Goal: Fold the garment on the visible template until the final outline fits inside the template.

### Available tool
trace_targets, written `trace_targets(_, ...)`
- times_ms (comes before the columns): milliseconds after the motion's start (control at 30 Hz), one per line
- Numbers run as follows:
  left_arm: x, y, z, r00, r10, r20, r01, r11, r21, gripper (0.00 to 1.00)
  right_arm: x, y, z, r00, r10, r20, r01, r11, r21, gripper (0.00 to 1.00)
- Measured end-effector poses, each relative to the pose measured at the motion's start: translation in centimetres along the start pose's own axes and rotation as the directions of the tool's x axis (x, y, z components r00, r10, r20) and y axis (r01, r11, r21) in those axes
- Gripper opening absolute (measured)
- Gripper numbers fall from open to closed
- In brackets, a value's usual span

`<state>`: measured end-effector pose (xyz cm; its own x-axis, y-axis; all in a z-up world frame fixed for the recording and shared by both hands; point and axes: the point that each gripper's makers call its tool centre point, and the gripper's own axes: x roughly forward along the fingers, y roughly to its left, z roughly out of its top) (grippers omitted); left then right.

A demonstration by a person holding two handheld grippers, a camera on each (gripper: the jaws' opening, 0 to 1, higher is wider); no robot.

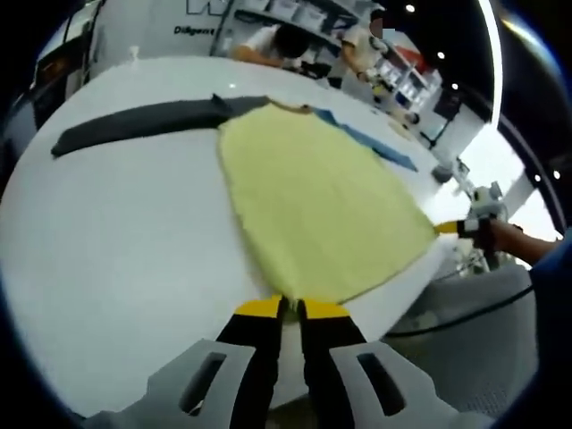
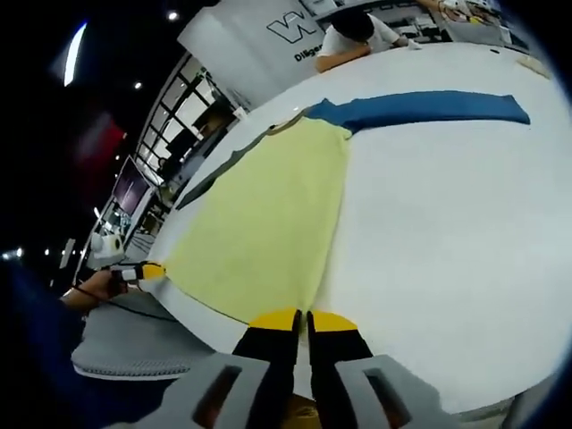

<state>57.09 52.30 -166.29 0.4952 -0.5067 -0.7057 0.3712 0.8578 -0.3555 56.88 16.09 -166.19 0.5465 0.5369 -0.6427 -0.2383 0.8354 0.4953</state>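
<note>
A yellow garment (image 1: 313, 197) lies flat on the white table (image 1: 116, 250), with a dark grey sleeve (image 1: 134, 125) spread to one side and a blue sleeve (image 1: 375, 143) to the other. My left gripper (image 1: 288, 308) is shut on one corner of the hem at the table's near edge. At the other hem corner is the right gripper (image 1: 460, 228), held by a hand. In the right gripper view, my right gripper (image 2: 302, 320) is shut on its hem corner of the garment (image 2: 268, 223). The left gripper (image 2: 147, 271) shows at the far corner. The blue sleeve (image 2: 420, 107) stretches right.
Someone leans on the far side of the table (image 1: 277, 45), also seen from the right gripper (image 2: 357, 31). Shelves and workstations stand behind. Beyond the near table edge lies grey floor (image 1: 483, 322) with a black cable. Bare white tabletop (image 2: 447, 232) flanks the garment.
</note>
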Motion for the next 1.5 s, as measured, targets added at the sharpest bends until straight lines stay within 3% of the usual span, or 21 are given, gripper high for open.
trace_targets(233,-1.8,3.2,2.2,0.992,0.091,0.086,-0.086,0.995,-0.056,0.39,-0.8,-0.2,2.6,0.994,0.023,0.105,-0.028,0.999,0.046,0.12)
trace_targets(267,-1.9,4.0,3.4,0.983,0.126,0.133,-0.117,0.99,-0.075,0.41,-0.9,-0.2,2.9,0.993,0.025,0.115,-0.032,0.998,0.057,0.13)
trace_targets(400,-2.5,8.0,6.0,0.955,0.189,0.229,-0.15,0.973,-0.176,0.49,-1.1,0.4,3.0,0.991,0.033,0.132,-0.041,0.997,0.065,0.18)
trace_targets(500,-3.0,11.5,8.3,0.919,0.251,0.303,-0.184,0.955,-0.232,0.49,-1.1,0.8,2.6,0.993,0.033,0.116,-0.041,0.997,0.061,0.19)
trace_targets(633,-3.2,15.5,10.3,0.883,0.308,0.353,-0.224,0.94,-0.258,0.52,-1.4,0.6,2.2,0.994,0.02,0.107,-0.027,0.997,0.069,0.19)
trace_targets(667,-3.2,16.4,11.2,0.868,0.331,0.371,-0.235,0.931,-0.28,0.52,-1.7,0.8,2.3,0.994,0.017,0.112,-0.025,0.997,0.075,0.19)
trace_targets(800,-3.3,18.8,12.6,0.851,0.35,0.392,-0.241,0.923,-0.301,0.53,-2.1,1.0,2.5,0.993,0.011,0.117,-0.02,0.997,0.075,0.19)
trace_targets(900,-3.4,21.6,13.6,0.828,0.402,0.391,-0.282,0.901,-0.329,0.52,-2.5,1.5,2.9,0.993,0.004,0.121,-0.012,0.998,0.063,0.19)
trace_targets(1167,-3.0,27.8,15.0,0.813,0.444,0.377,-0.304,0.875,-0.377,0.52,-3.2,1.9,5.2,0.99,-0.008,0.141,0.009,1.0,-0.005,0.29)
trace_targets(1267,-2.7,28.5,14.8,0.816,0.447,0.367,-0.303,0.871,-0.387,0.51,-3.3,2.2,6.0,0.989,0.008,0.145,0.001,0.998,-0.062,0.37)
trace_targets(1367,-2.3,29.5,14.6,0.816,0.454,0.359,-0.308,0.866,-0.395,0.51,-3.3,3.2,6.7,0.987,0.053,0.153,-0.043,0.997,-0.066,0.54)
trace_targets(1500,-2.0,29.6,14.5,0.82,0.449,0.356,-0.298,0.865,-0.405,0.5,-3.0,4.8,6.5,0.989,0.108,0.105,-0.087,0.978,-0.189,0.83)
